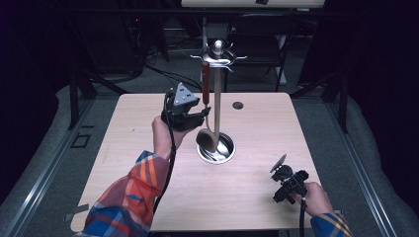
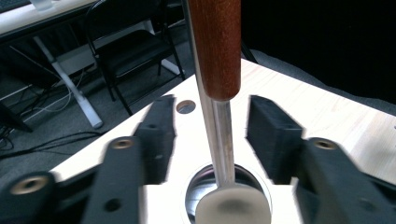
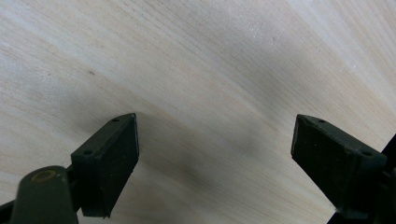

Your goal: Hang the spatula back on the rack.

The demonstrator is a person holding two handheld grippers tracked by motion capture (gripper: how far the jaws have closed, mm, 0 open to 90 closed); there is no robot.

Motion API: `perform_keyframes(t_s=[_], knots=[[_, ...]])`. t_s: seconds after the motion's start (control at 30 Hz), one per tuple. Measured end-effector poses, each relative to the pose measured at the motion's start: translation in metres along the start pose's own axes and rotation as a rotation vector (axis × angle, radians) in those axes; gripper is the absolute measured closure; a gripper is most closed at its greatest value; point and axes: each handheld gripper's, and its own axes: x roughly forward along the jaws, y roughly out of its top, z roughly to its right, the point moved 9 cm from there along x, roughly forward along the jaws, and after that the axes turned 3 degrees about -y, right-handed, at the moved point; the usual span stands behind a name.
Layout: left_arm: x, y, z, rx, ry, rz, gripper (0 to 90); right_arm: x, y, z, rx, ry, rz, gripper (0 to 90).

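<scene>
**Left gripper lined up on hanging spoon, jaws not closed**

High view: a metal stand (image 1: 217, 98) sat centre frame on the wooden table (image 1: 148, 197), its round base (image 1: 216, 148) just below centre. A spoon (image 1: 206, 106) with a wooden handle hung from a hook at the top of the stand, bowl down near the base, so it dangled freely. Left gripper (image 1: 184, 112) was held up at centre-left, level with the spoon's lower stem, jaws pointing right toward it. Probably held at that height to catch the thin metal stem below the wood. Right gripper (image 1: 288, 185) was low at lower right, well apart from the stand, apparently parked clear of the work.

Left gripper view: the spoon (image 2: 219, 93) ran top to bottom through mid frame, wooden handle above, metal stem below, bowl at the bottom edge over the base (image 2: 252, 179). Left gripper (image 2: 210, 135) was spread, one jaw on each side of the stem, gaps visible on both sides; no contact. Looked like a pre-grasp, centred so closing wouldn't swing the spoon.

Right gripper view: right gripper (image 3: 215, 144) was spread wide, nothing between its jaws, pointing at bare table (image 3: 210, 70).
</scene>
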Motion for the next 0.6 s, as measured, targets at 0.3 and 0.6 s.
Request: perform_keyframes(t_s=[0.3, 0.6], knots=[[-0.013, -0.006, -0.003, -0.01, 0.008, -0.021, 29.9, -0.001, 0.0, 0.001, 0.0, 0.002, 0.004, 14.3], [-0.034, -0.029, -0.015, -0.001, 0.057, -0.072, 19.8, -0.002, 0.002, 0.001, 0.012, -0.002, 0.024, 14.6]])
